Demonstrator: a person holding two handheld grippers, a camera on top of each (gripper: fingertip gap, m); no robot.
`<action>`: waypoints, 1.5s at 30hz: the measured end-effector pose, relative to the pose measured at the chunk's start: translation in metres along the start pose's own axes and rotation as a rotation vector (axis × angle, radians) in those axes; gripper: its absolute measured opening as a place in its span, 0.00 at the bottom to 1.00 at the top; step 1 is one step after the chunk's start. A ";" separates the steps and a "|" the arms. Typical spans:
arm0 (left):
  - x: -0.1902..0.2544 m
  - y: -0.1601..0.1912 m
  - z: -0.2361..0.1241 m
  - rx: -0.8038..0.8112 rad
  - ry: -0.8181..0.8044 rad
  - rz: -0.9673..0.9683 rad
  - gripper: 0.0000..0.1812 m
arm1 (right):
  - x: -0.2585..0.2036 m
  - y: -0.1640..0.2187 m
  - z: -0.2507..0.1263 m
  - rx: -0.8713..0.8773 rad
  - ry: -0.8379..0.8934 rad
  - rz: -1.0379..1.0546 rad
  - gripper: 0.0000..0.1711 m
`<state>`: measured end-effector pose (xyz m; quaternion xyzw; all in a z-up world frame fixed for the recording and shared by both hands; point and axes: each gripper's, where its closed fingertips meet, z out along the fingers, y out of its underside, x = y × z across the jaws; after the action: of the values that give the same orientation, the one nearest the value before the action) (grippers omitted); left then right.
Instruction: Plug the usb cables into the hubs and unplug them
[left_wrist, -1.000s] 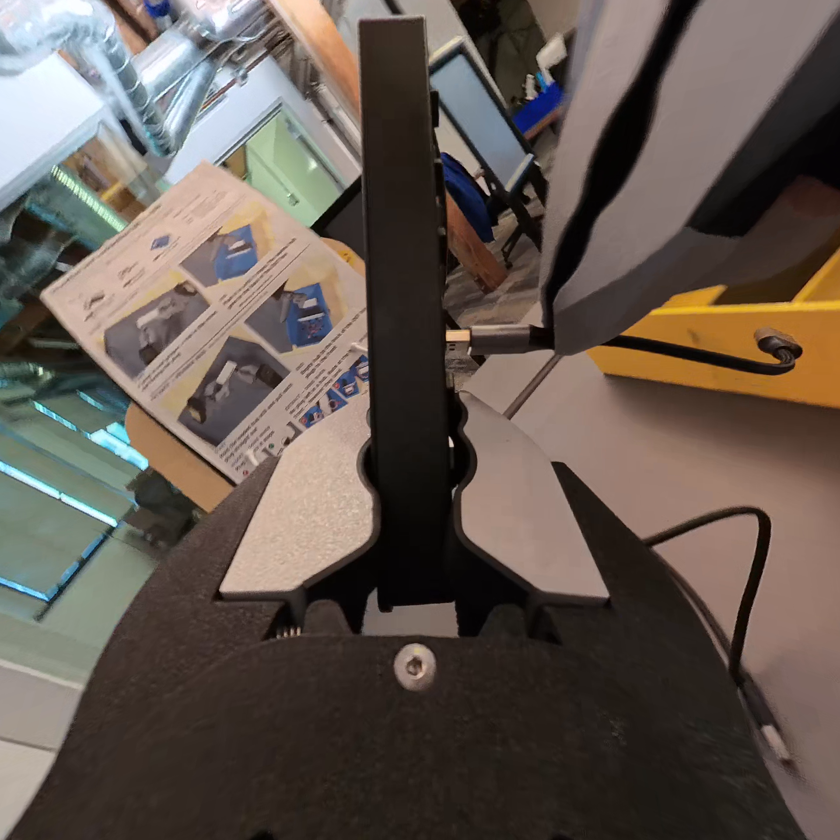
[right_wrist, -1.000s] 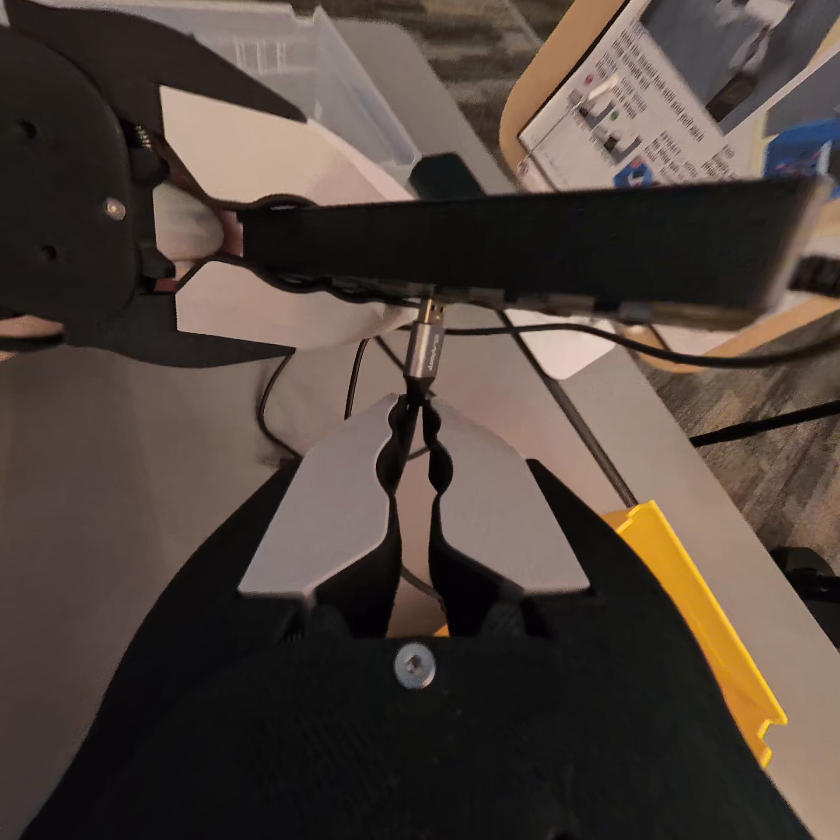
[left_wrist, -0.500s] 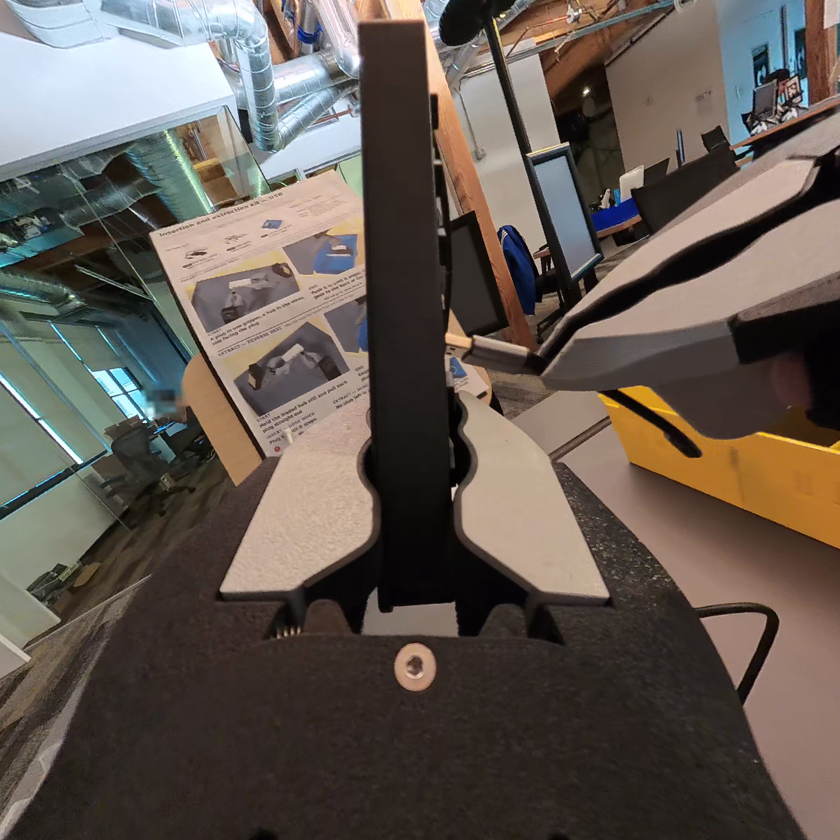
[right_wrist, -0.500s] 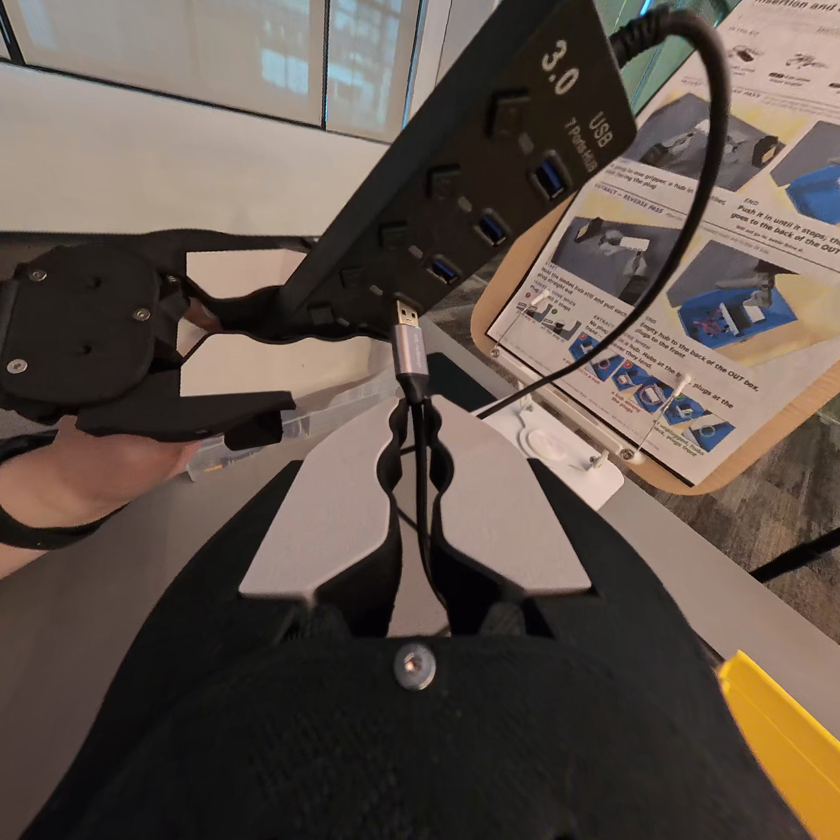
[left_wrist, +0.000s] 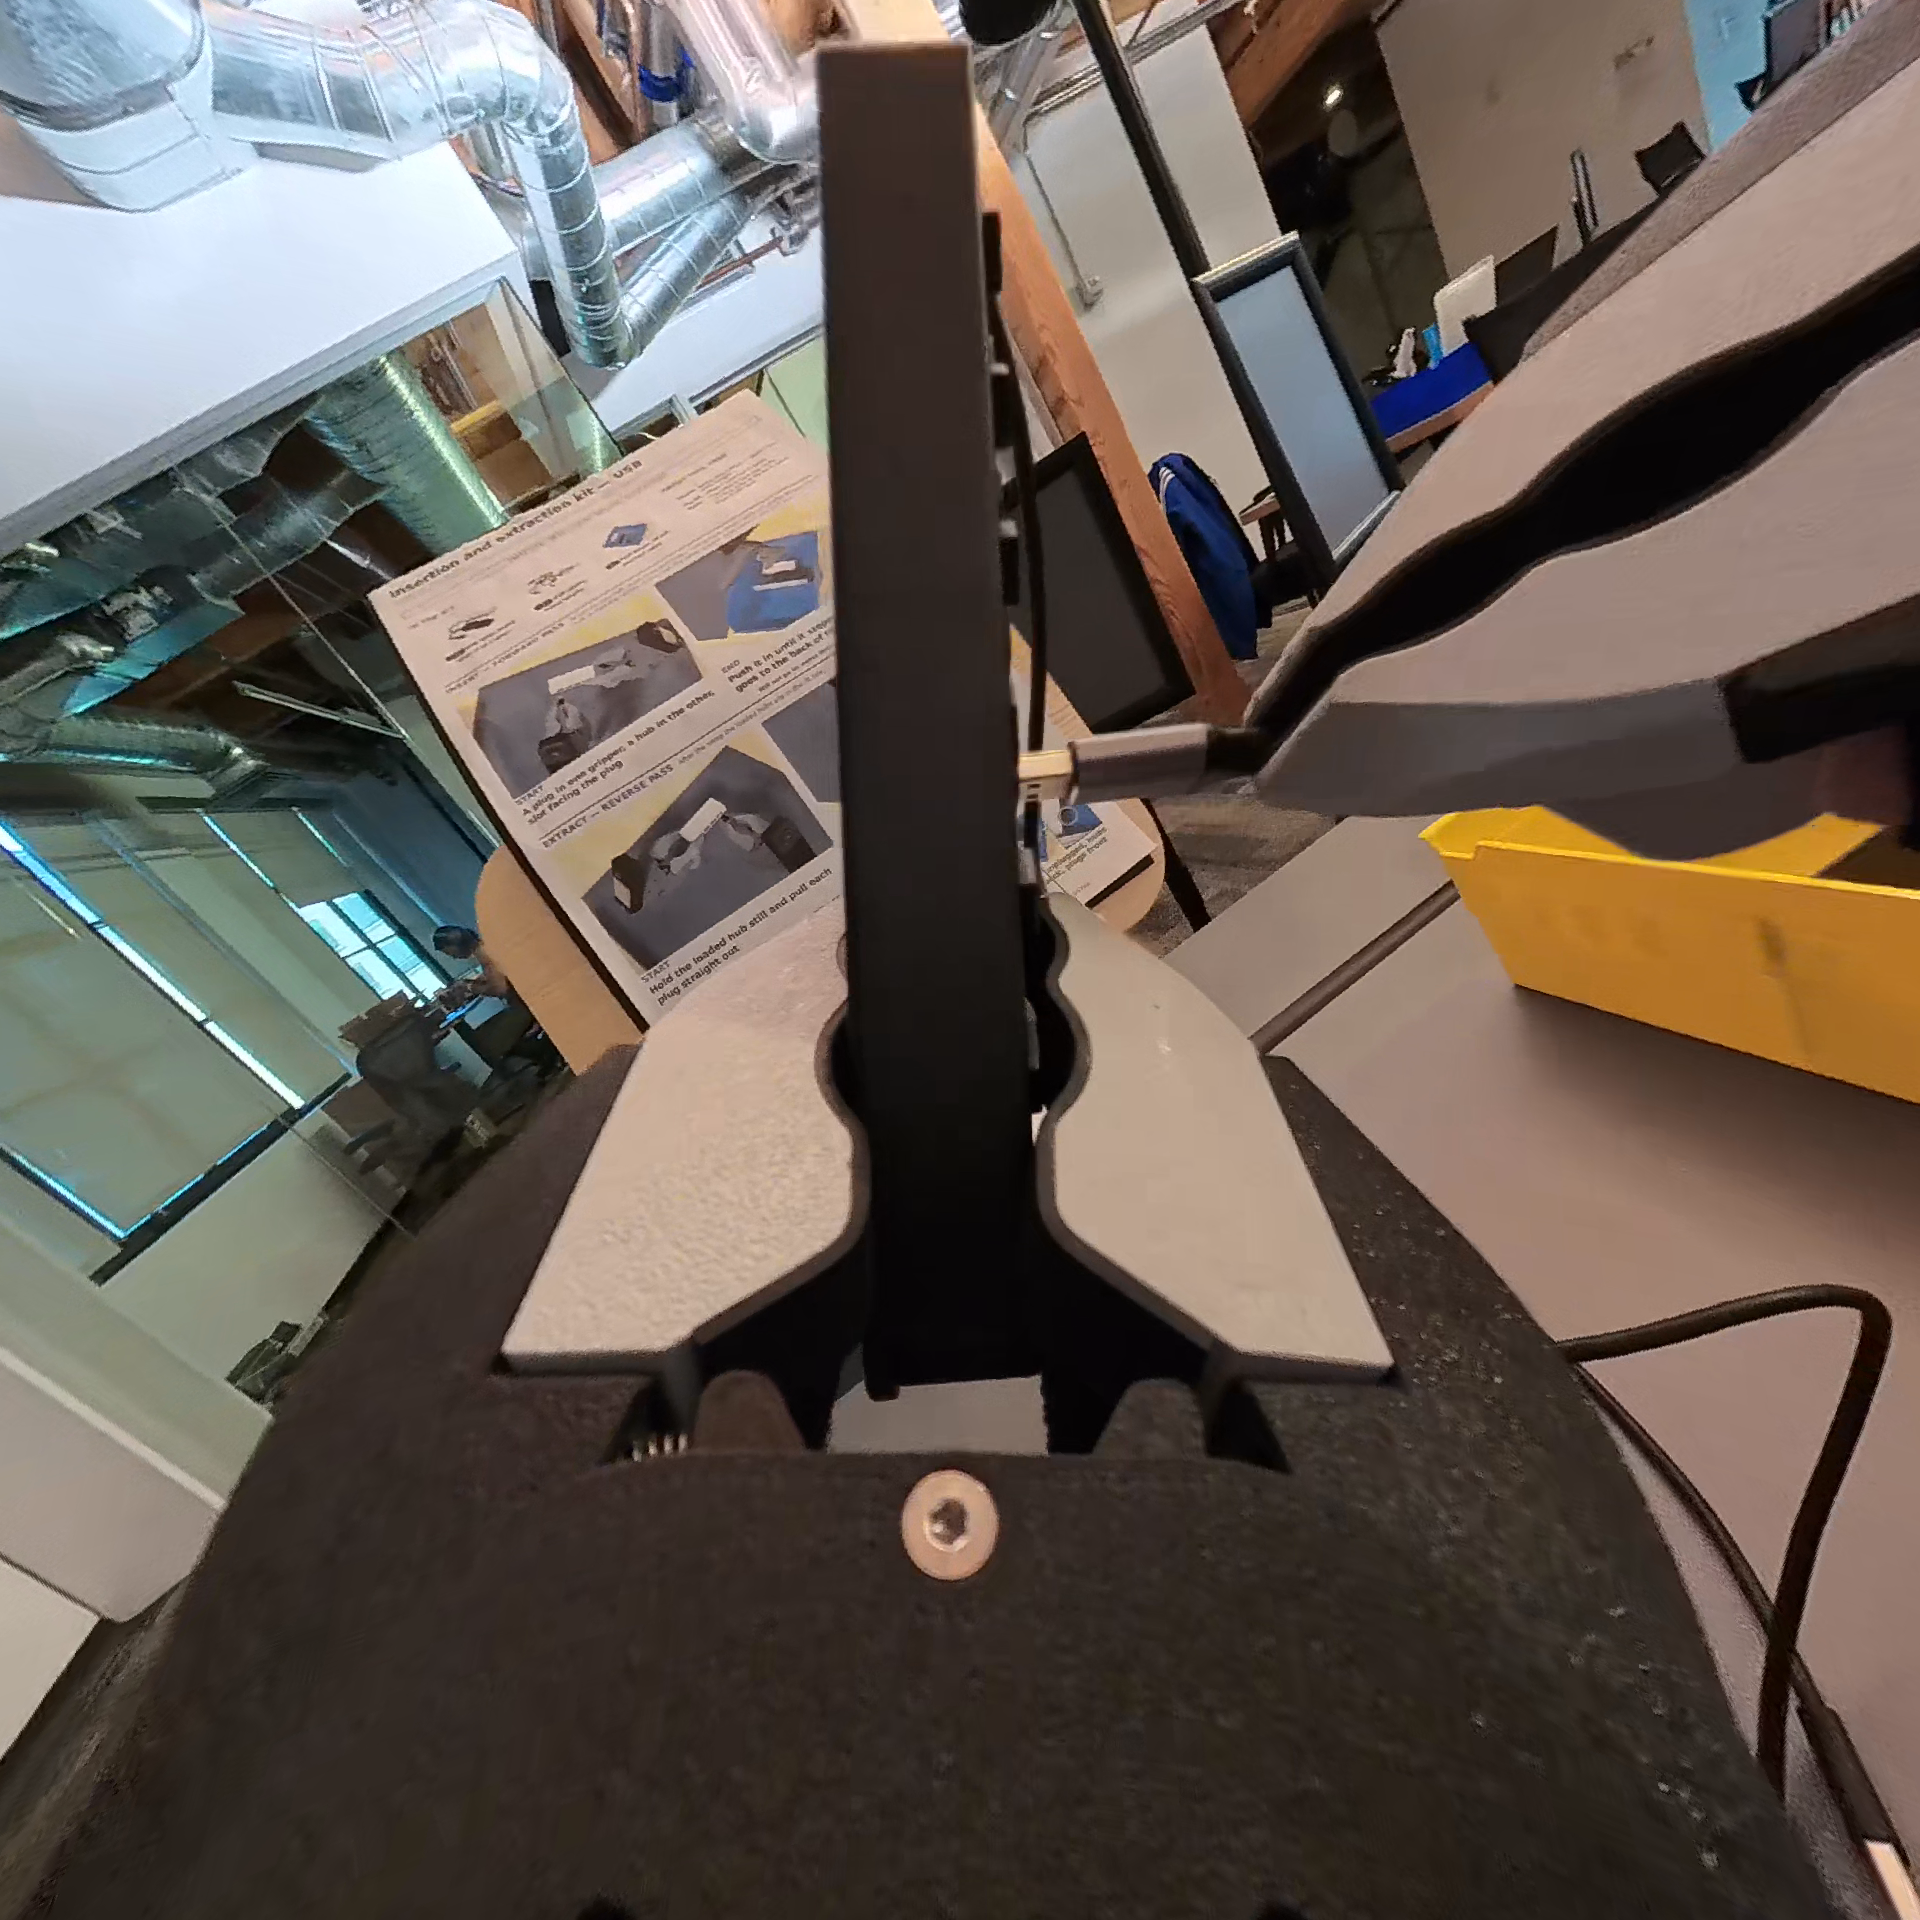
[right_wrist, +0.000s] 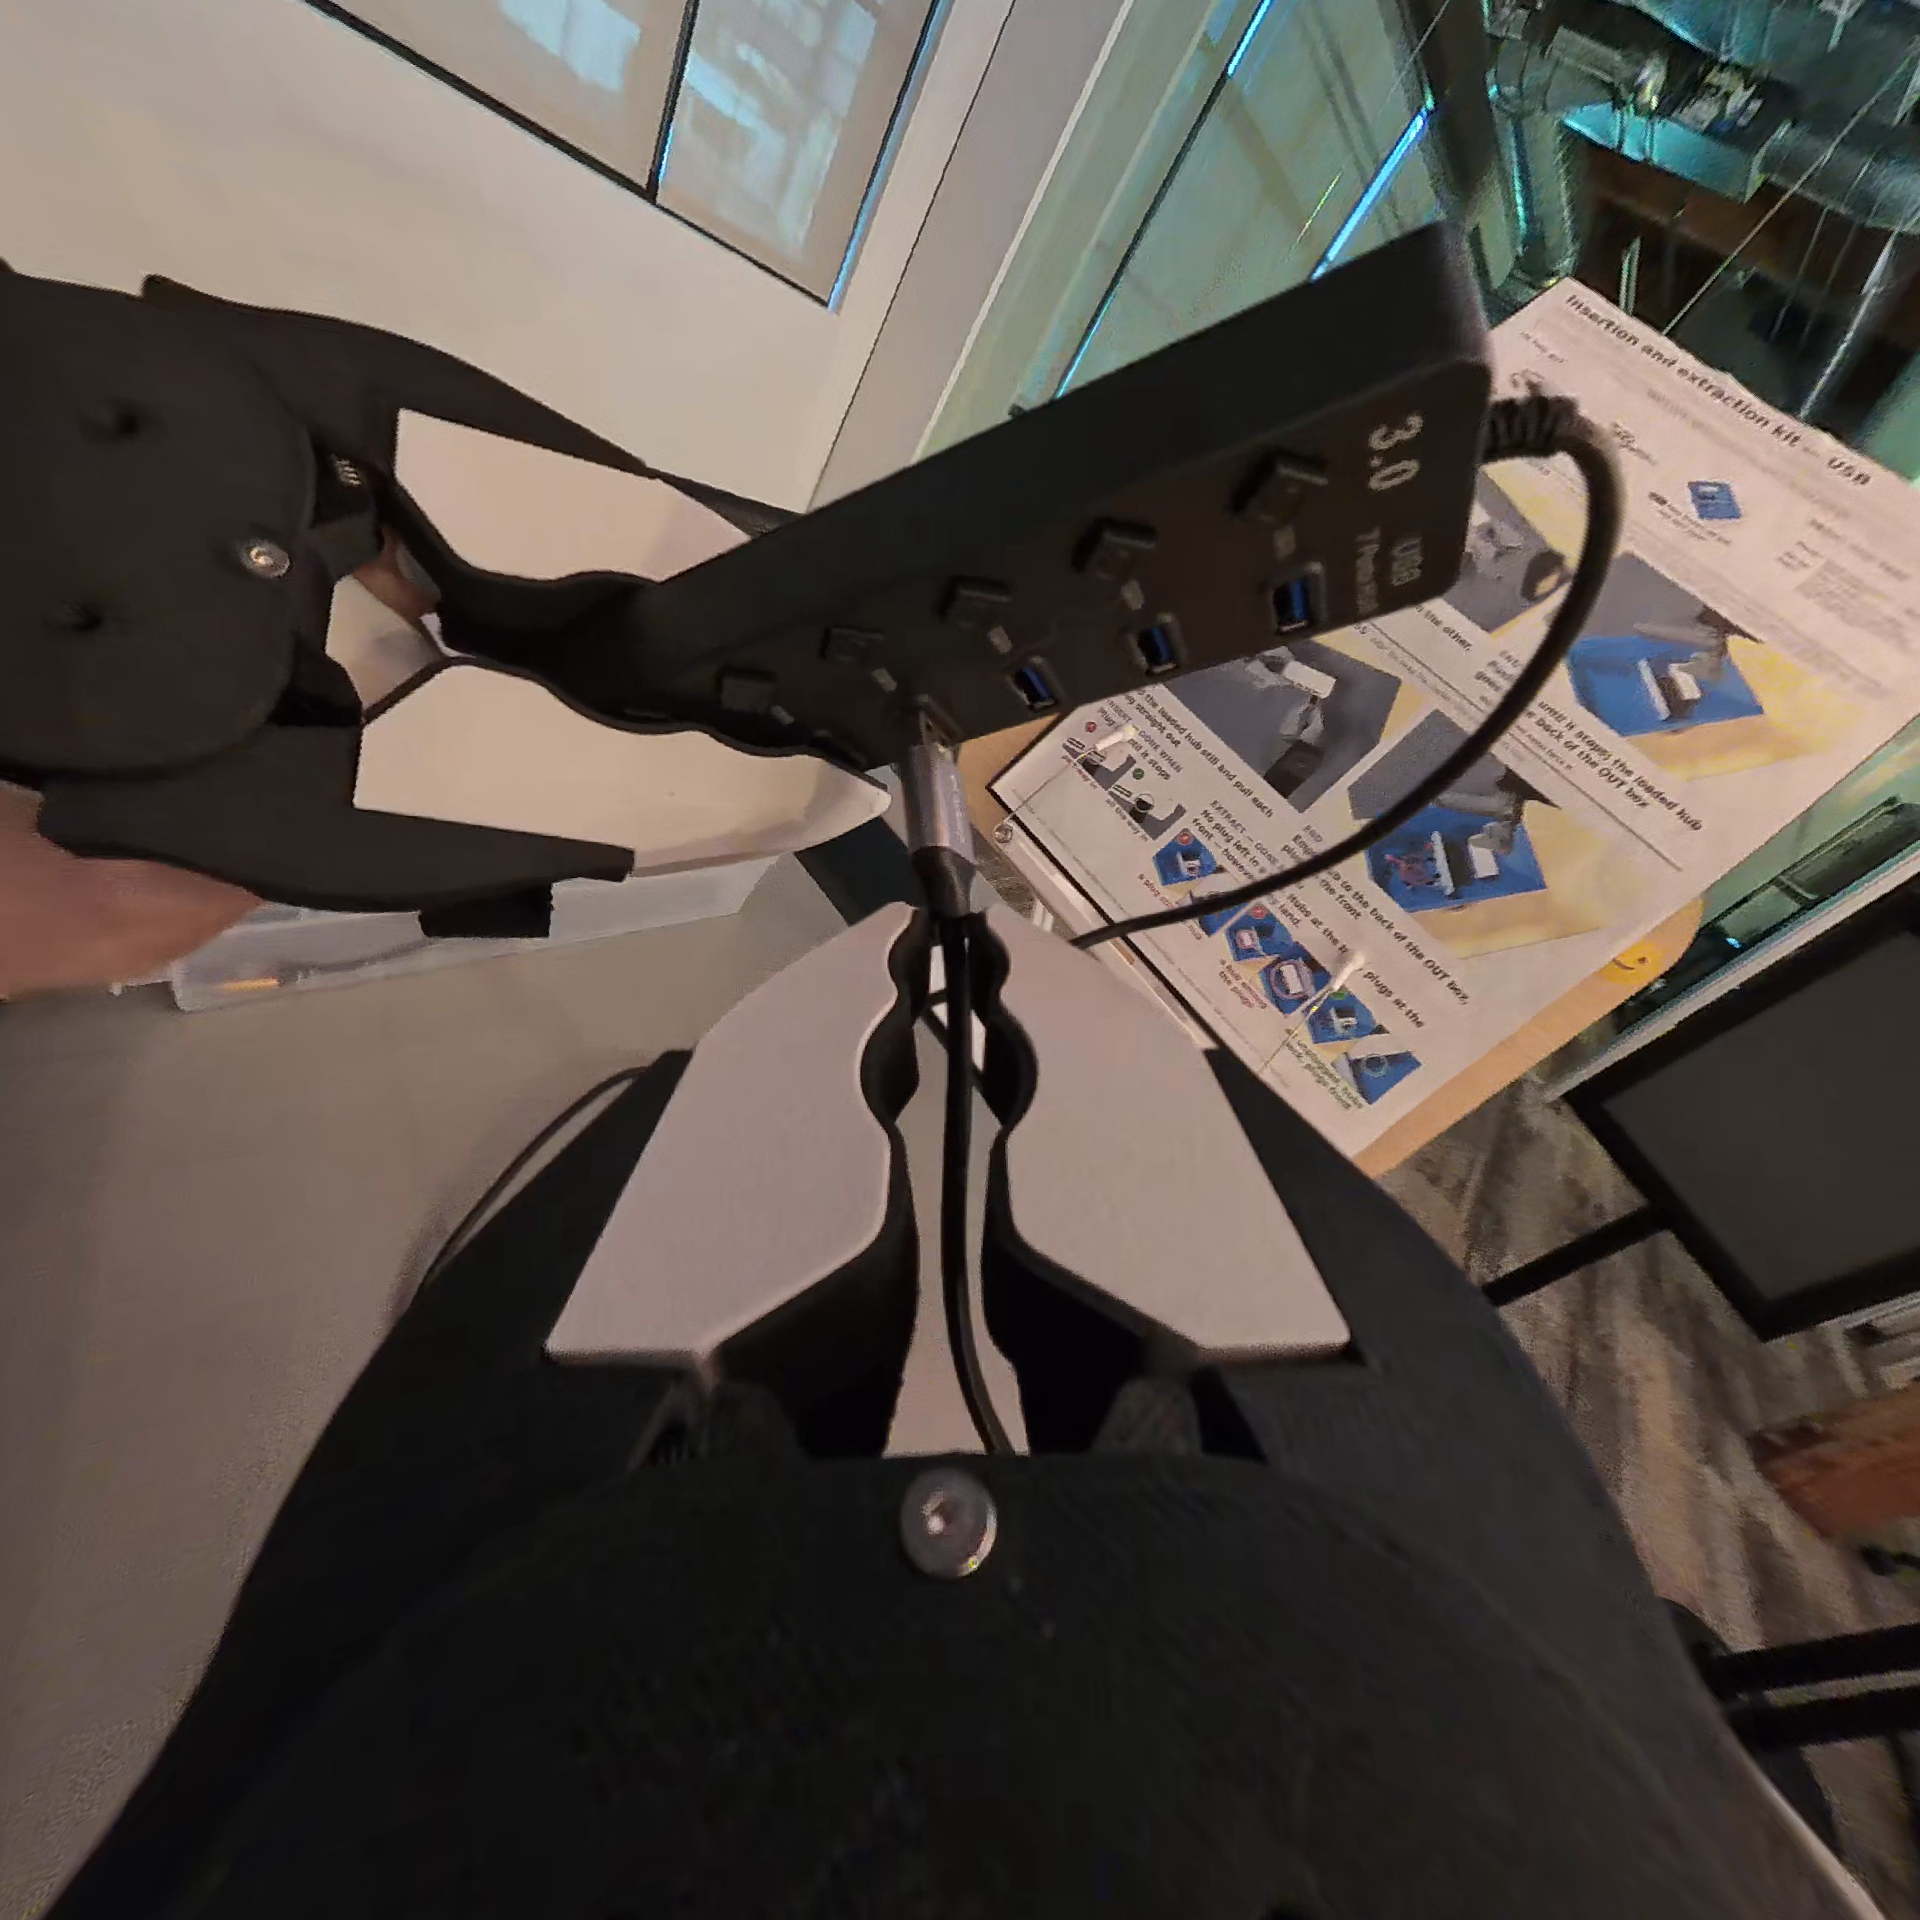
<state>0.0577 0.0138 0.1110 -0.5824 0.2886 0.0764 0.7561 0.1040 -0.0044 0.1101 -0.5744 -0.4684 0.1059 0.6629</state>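
Between the grey pads of the right gripper (right_wrist: 951, 940) a thin black cable (right_wrist: 961, 1195) runs up the middle, and the jaws are closed narrow on it just behind its grey metal-sleeved plug (right_wrist: 935, 800). Just beyond, the plug's tip meets a port on the face of the black hub (right_wrist: 1091, 540); from this side the metal end looks partly inside, though how deep it sits cannot be told. The left wrist view shows bare metal still visible between the plug's sleeve and the hub's face, so by my reading the insertion has begun but is not seated. The left gripper (left_wrist: 951, 977) clamps one end of the hub, its jaws tight on both flat sides, and holds it off the table (left_wrist: 1558, 1143). Three blue ports farther along the hub stand empty, and its own lead (right_wrist: 1558, 665) loops away from the far end. Farther off, a yellow bin (left_wrist: 1683, 935) rests on the table and an instruction sheet (right_wrist: 1558, 790) leans behind the hub. What remains, as I judge it: push this plug home, then pull it out. Whether other cables remain cannot be told.
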 end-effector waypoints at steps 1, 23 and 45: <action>0.001 0.000 0.000 0.003 0.008 -0.002 0.17 | 0.001 0.000 0.000 0.001 0.006 -0.004 0.04; 0.005 0.006 0.003 -0.073 0.057 -0.033 0.15 | -0.002 0.003 0.005 0.003 0.050 -0.162 0.04; -0.017 -0.031 -0.022 0.188 -0.084 -0.062 0.16 | -0.014 -0.044 -0.012 0.422 -0.289 0.543 0.21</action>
<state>0.0499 -0.0118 0.1424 -0.5139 0.2444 0.0502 0.8208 0.0876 -0.0354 0.1419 -0.5076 -0.3552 0.4521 0.6416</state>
